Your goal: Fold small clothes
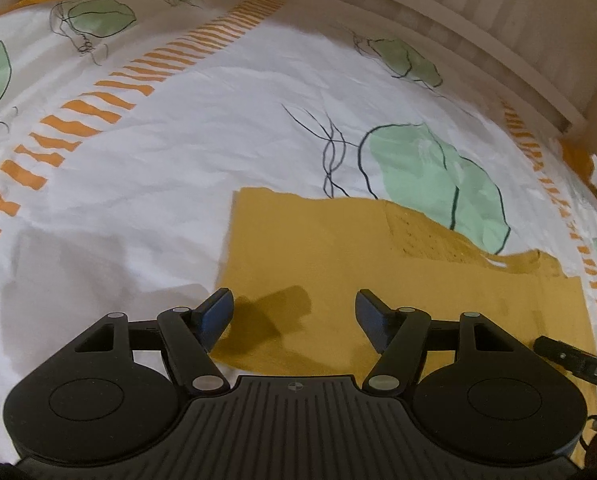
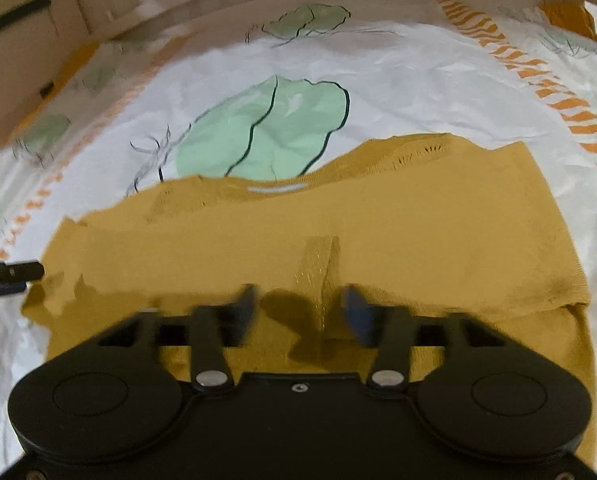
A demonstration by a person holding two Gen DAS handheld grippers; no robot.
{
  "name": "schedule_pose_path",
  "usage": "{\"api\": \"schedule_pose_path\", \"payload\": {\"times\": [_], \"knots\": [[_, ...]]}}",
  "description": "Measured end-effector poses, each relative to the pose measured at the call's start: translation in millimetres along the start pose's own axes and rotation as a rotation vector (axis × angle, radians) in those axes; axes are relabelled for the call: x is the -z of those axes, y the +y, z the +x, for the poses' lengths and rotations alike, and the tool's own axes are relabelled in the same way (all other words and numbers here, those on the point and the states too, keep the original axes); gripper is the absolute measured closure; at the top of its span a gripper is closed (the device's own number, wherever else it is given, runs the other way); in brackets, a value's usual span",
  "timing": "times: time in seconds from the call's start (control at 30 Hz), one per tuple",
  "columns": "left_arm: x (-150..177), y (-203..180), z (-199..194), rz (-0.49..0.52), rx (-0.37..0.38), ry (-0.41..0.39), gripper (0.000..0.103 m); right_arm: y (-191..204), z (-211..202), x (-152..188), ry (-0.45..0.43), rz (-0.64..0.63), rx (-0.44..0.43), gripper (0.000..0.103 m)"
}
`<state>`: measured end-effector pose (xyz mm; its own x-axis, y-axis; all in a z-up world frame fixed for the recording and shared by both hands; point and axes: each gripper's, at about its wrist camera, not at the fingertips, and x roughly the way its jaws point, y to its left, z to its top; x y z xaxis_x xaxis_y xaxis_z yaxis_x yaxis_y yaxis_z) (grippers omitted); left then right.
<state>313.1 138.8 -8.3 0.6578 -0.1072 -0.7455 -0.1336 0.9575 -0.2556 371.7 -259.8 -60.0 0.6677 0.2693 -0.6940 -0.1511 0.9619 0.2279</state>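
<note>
Left gripper (image 1: 294,312) and right gripper (image 2: 298,312) are being held open, empty, above mustard knit garment (image 2: 378,220) on bedsheet (image 1: 178,160); edge grasp is needed next.

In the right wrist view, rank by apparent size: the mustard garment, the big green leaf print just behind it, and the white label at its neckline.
Largest to smallest:
1. mustard garment
2. green leaf print, farther back, so its true size is unsure
3. white label

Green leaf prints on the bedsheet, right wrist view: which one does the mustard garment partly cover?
The large two-lobed leaf print at centre: the mustard garment overlaps its lower edge. The smaller, fainter leaves near the sheet's edges lie clear of it.
</note>
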Motion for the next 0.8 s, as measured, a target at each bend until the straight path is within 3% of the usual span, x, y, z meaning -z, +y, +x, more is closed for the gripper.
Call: {"api": "schedule_pose_path", "payload": {"times": [0.23, 0.3, 0.37, 0.43, 0.63, 0.8], "knots": [[-6.3, 15.9, -3.3, -0.038, -0.025, -0.019, 0.037, -4.1, 13.6, 0.7, -0.003, 0.030, -0.038, 0.033], [-8.1, 20.7, -5.5, -0.055, -0.030, -0.027, 0.037, -0.3, 16.3, 0.8, -0.005, 0.008, -0.056, 0.046], [-10.1, 24.9, -7.9, -0.069, -0.034, -0.036, 0.037, 5.7, 19.6, 1.1, 0.003, -0.019, -0.056, 0.079], [-12.2, 28.3, -9.5, -0.079, -0.039, -0.044, 0.037, 9.3, 19.6, 2.5, 0.001, -0.025, -0.069, 0.087], [-14.8, 34.2, -11.6, -0.103, -0.042, -0.056, 0.037, 11.7, -17.8, -17.8, -0.129, -0.030, -0.123, 0.089], [-13.0, 29.2, -8.3, -0.087, -0.038, -0.045, 0.037, -4.0, -57.2, -41.9, -0.260, -0.024, -0.080, 0.089]]}}
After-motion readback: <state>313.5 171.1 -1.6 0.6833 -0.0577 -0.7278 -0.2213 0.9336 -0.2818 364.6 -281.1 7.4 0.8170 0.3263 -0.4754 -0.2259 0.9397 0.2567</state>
